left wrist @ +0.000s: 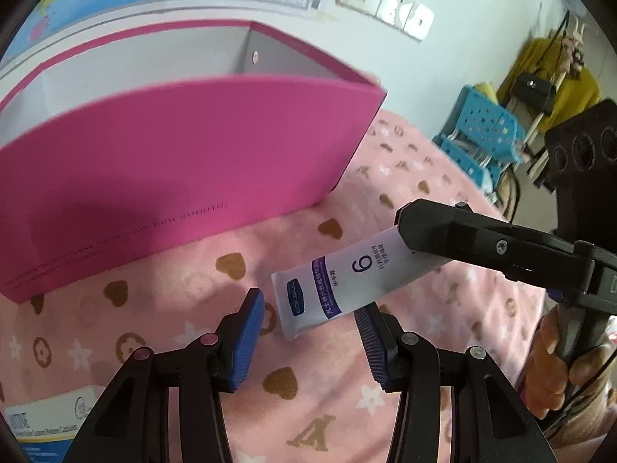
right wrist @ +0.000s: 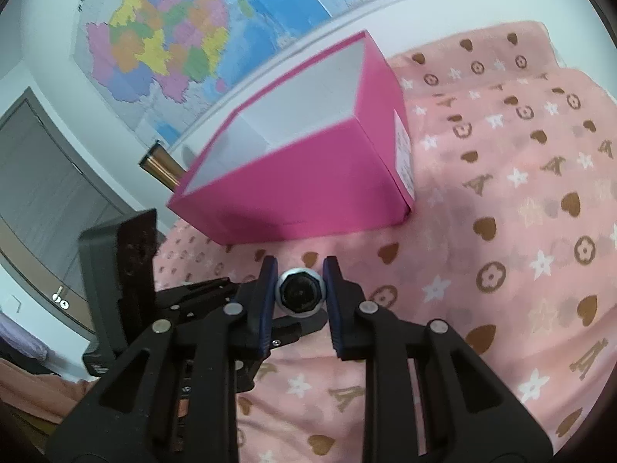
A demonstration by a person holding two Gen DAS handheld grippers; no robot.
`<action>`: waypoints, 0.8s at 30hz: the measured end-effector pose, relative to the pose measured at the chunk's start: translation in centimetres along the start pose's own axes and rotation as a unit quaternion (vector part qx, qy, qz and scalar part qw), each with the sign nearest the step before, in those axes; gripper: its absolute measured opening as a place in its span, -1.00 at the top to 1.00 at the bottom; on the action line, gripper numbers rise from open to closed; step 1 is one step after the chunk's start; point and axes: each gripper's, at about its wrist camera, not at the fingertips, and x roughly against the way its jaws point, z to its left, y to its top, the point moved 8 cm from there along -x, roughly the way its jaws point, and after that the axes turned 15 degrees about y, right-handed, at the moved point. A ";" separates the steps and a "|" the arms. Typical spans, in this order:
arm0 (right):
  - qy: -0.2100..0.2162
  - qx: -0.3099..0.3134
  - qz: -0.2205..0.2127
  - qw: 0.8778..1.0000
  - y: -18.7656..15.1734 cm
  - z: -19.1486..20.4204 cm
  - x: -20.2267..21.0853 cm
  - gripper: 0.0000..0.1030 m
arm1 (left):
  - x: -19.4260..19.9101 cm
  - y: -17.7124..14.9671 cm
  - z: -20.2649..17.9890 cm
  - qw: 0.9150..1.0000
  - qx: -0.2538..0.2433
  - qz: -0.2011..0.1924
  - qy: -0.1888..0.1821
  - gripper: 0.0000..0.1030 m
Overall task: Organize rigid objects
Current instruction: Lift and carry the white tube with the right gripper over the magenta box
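Note:
A white tube with a purple band and a "6" point(left wrist: 339, 281) hangs above the pink blanket, held by its cap end in my right gripper point(left wrist: 405, 231). In the right wrist view my right gripper point(right wrist: 300, 285) is shut on the tube's round cap end point(right wrist: 300, 292). My left gripper point(left wrist: 308, 308) is open, its blue pads on either side of the tube's flat end, not touching it. An open pink box point(left wrist: 173, 162) with a white inside stands behind; it also shows in the right wrist view point(right wrist: 308, 177).
A pink blanket point(right wrist: 501, 231) with hearts and stars covers the surface. A printed carton point(left wrist: 42, 420) lies at the lower left. Blue plastic crates point(left wrist: 482, 131) stand at the right. A map hangs on the wall point(right wrist: 173, 38).

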 end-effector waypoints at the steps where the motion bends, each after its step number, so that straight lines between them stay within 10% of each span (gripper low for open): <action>1: 0.005 0.003 -0.003 1.000 0.3 0.4 0.2 0.49 | 0.3 0.2 0.1 1.000 0.000 -0.005 0.002 0.05; 24: 0.086 0.055 -0.043 0.994 9.1 5.8 -1.5 0.49 | 6.6 8.5 3.8 0.995 0.005 -0.090 0.044 0.12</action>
